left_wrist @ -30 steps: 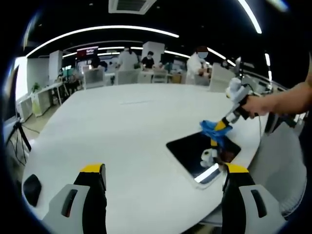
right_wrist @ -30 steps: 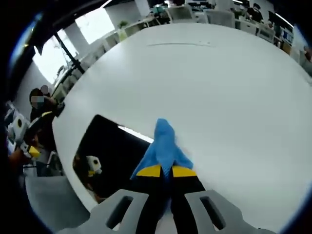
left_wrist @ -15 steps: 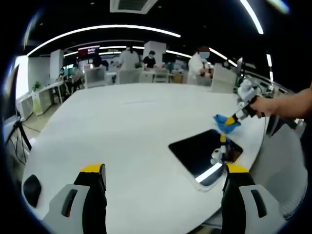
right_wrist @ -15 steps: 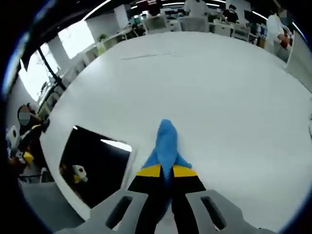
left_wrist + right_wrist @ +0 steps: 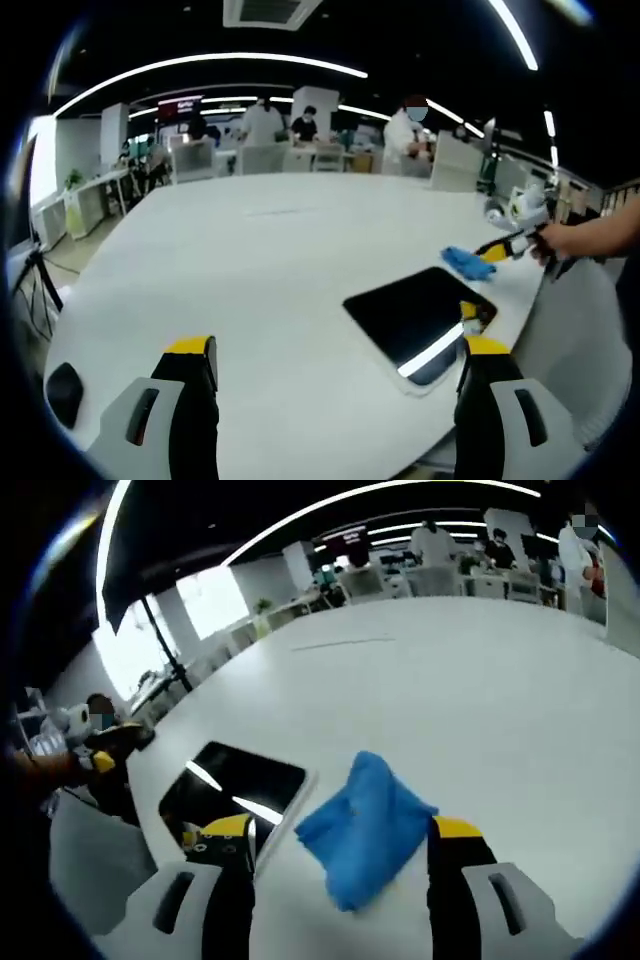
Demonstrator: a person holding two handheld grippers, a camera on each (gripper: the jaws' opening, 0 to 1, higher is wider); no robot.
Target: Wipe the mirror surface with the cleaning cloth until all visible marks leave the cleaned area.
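The dark rectangular mirror lies flat on the white table, near its right edge. Just past the mirror's far right corner, a crumpled blue cloth rests on the table. My right gripper, held by a hand, is right behind the cloth. In the right gripper view the cloth lies loose on the table between the wide-apart jaws of my open right gripper, and the mirror is to its left. My left gripper stands open over the table's near part, holding nothing.
A small black object sits at the table's near left edge. Chairs, desks and several people stand beyond the far edge. A grey chair is close to the table beside the mirror.
My right gripper has opened and let go of the blue cloth. It left the mirror and moved right, so the cloth now lies on the table beside it. The left gripper stayed still.
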